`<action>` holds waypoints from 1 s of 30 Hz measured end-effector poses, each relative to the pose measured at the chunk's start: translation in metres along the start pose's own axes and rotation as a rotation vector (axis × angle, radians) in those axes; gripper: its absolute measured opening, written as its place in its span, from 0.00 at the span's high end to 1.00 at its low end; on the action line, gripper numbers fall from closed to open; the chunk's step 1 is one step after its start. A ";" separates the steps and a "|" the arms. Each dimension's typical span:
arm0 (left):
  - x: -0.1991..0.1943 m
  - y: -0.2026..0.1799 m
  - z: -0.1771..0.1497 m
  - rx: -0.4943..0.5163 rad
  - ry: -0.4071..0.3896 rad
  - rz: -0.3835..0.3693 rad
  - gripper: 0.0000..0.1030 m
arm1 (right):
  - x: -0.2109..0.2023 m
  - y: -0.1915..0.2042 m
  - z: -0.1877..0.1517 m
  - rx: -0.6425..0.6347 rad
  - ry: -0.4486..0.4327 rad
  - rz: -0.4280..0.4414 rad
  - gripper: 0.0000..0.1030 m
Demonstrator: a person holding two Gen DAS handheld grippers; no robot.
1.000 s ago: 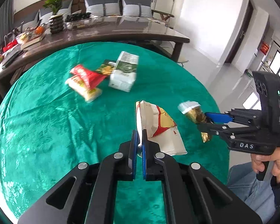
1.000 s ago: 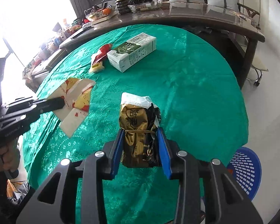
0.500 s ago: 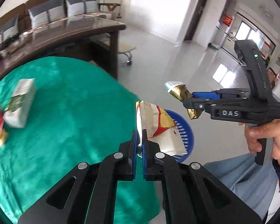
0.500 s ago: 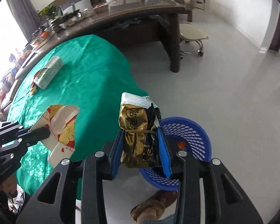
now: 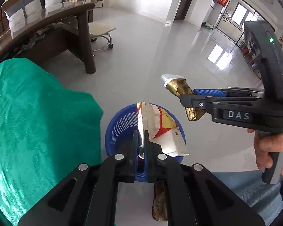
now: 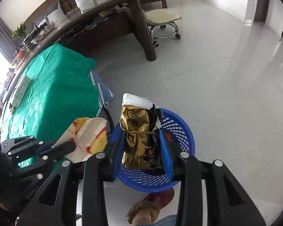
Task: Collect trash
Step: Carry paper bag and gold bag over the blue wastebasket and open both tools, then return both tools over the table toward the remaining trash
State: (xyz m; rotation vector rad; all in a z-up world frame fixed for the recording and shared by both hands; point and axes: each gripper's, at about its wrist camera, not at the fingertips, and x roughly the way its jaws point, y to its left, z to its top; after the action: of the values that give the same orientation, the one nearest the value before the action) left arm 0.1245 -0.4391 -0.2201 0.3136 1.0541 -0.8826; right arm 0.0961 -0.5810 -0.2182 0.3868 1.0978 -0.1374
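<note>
- Holding two pieces of trash above a blue basket (image 5: 120, 126), we grip one with each claw.
- Our left claw (image 5: 141, 137) is clenched on the lower edge of a white, red and yellow wrapper (image 5: 156, 124). In the left wrist view the wrapper stands up from the fingertips toward 12 o'clock, in front of the basket opening.
- Our right claw (image 6: 143, 141) is clamped around a gold and black packet (image 6: 139, 131) with a white top flap. The blue pads (image 6: 165, 146) press on both of its sides, and the packet is pinched at the waist.
- In the right wrist view the packet sits over the basket (image 6: 181, 131), which lies at 6 o'clock of the frame centre. The left claw (image 6: 71, 146) with the wrapper (image 6: 88, 137) appears at 8 o'clock, just beside the basket rim.
- In the left wrist view the right claw (image 5: 186, 98) enters from 3 o'clock. The packet (image 5: 179, 86) hangs above the floor, just beyond the basket rim at 1 o'clock.
- The basket stands on a grey tiled floor (image 6: 226, 94), near the hanging edge of a green tablecloth (image 6: 62, 86).
- A white carton (image 6: 20, 88) lies on the tablecloth at 9 o'clock in the right wrist view, well apart from the basket.
- A slipper (image 6: 151, 205) shows at 6 o'clock, just below the basket.
</note>
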 end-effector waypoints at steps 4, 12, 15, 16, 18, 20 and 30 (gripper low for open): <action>0.023 -0.002 0.005 0.007 0.016 0.007 0.95 | 0.006 -0.010 0.003 0.021 -0.009 0.006 0.62; 0.035 -0.012 0.007 0.011 -0.045 0.035 0.22 | -0.010 -0.025 0.006 0.078 -0.083 0.027 0.31; 0.015 -0.016 0.006 0.022 -0.115 0.063 0.10 | -0.022 -0.020 0.007 0.071 -0.133 0.015 0.23; 0.007 -0.017 0.006 0.029 -0.143 0.073 0.08 | -0.026 -0.018 0.008 0.070 -0.151 0.009 0.21; -0.017 -0.020 0.002 0.049 -0.218 0.107 0.05 | -0.032 -0.013 0.009 0.059 -0.181 0.000 0.17; -0.036 -0.020 -0.004 0.056 -0.259 0.122 0.05 | -0.036 -0.004 0.011 0.038 -0.204 -0.014 0.13; -0.108 0.034 -0.063 -0.010 -0.248 0.153 0.05 | -0.042 0.074 0.004 -0.167 -0.306 -0.164 0.05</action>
State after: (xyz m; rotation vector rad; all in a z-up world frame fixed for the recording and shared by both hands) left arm 0.0896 -0.3274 -0.1641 0.2648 0.7940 -0.7570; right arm 0.1022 -0.5173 -0.1616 0.1195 0.8301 -0.2398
